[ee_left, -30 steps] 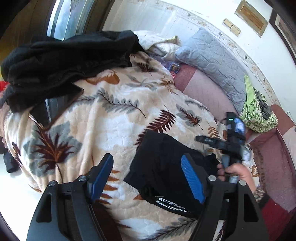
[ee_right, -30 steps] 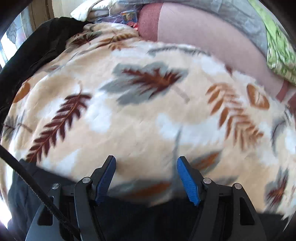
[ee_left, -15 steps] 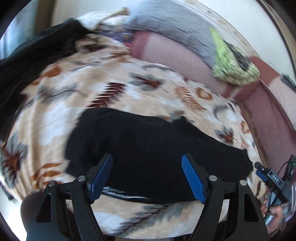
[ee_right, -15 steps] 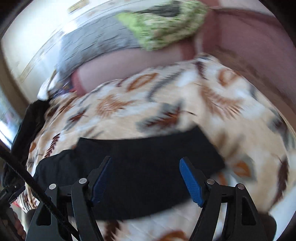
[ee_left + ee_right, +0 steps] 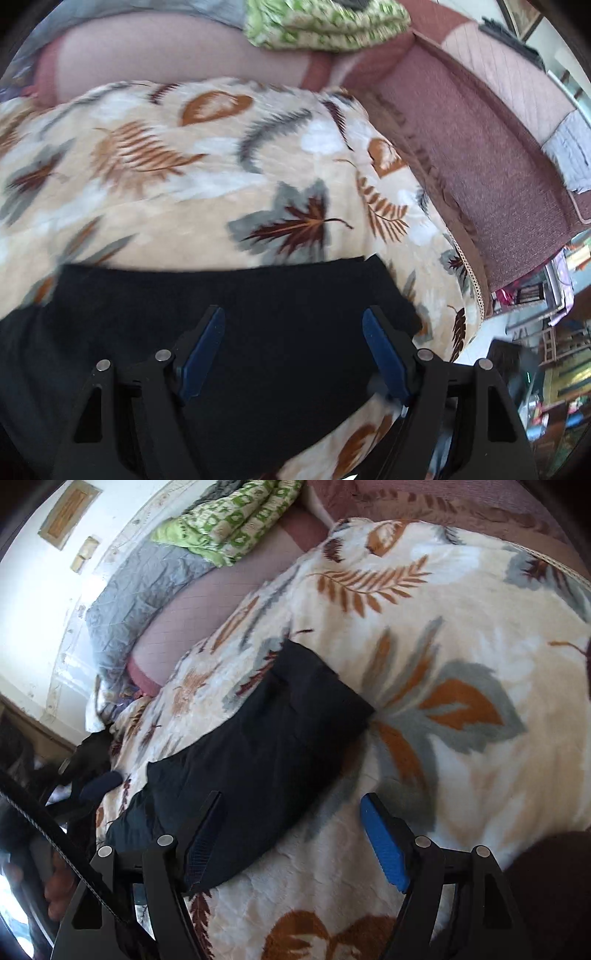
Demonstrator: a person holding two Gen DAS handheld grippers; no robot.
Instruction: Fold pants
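Observation:
The black pants [image 5: 221,314] lie folded flat on a cream blanket with a leaf print [image 5: 184,166]. In the left wrist view my left gripper [image 5: 293,350] is open and empty, hovering just above the pants' right end. In the right wrist view the pants [image 5: 266,746] stretch from centre to lower left. My right gripper [image 5: 291,834] is open and empty, its left finger over the pants' near edge and its right finger over bare blanket. The left gripper and the hand holding it show blurred at the far left of that view.
A green patterned quilt [image 5: 325,18] and a grey pillow [image 5: 136,602] lie at the back on a maroon mattress [image 5: 498,155]. The blanket's right edge [image 5: 469,280] drops toward the floor and cluttered shelves [image 5: 554,295].
Both views have swung to the right along the pants. My left gripper now sits over the right end. My right gripper has pulled back toward the near edge. Both stay open.

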